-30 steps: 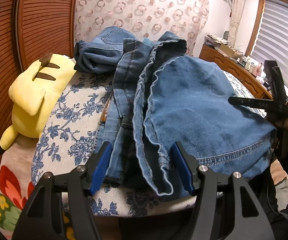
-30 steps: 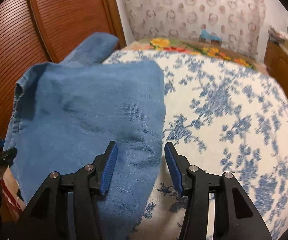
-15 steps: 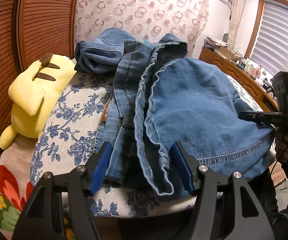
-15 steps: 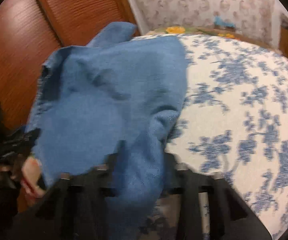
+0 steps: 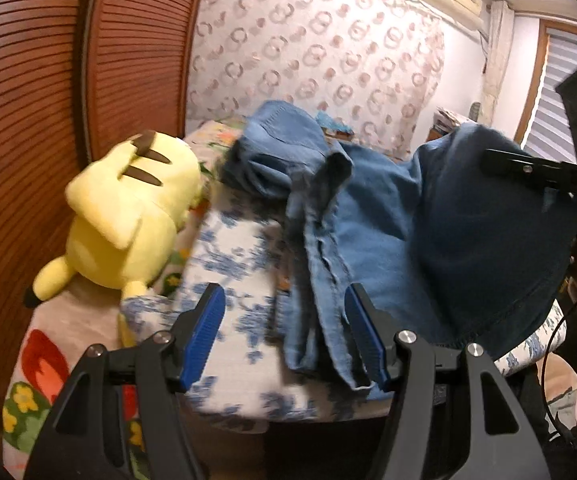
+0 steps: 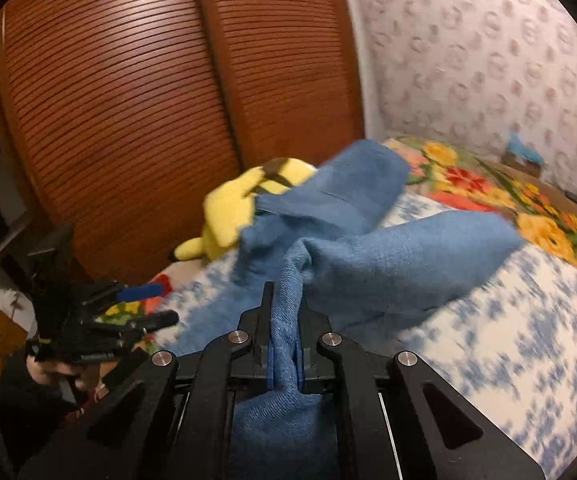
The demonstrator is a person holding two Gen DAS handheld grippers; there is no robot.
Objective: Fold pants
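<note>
Blue denim pants (image 5: 400,240) lie bunched on the blue-flowered bed cover (image 5: 232,272). My left gripper (image 5: 284,340) is open at the bed's near edge; the pants' hem edge lies against its right finger (image 5: 364,340). My right gripper (image 6: 286,344) is shut on a fold of the pants (image 6: 368,256) and lifts that part up off the bed. It shows at the right of the left wrist view (image 5: 540,176), with cloth draped below it. The left gripper also shows in the right wrist view (image 6: 144,304).
A yellow plush toy (image 5: 128,216) lies at the bed's left side against the brown slatted wardrobe doors (image 5: 48,120). A patterned headboard (image 5: 312,64) stands behind. A wooden dresser with clutter (image 5: 448,124) and a blinded window are at the right.
My right gripper has shut on the pants' edge and raised it, pulling the cloth up and toward the left. My left gripper has shifted left and stays open.
</note>
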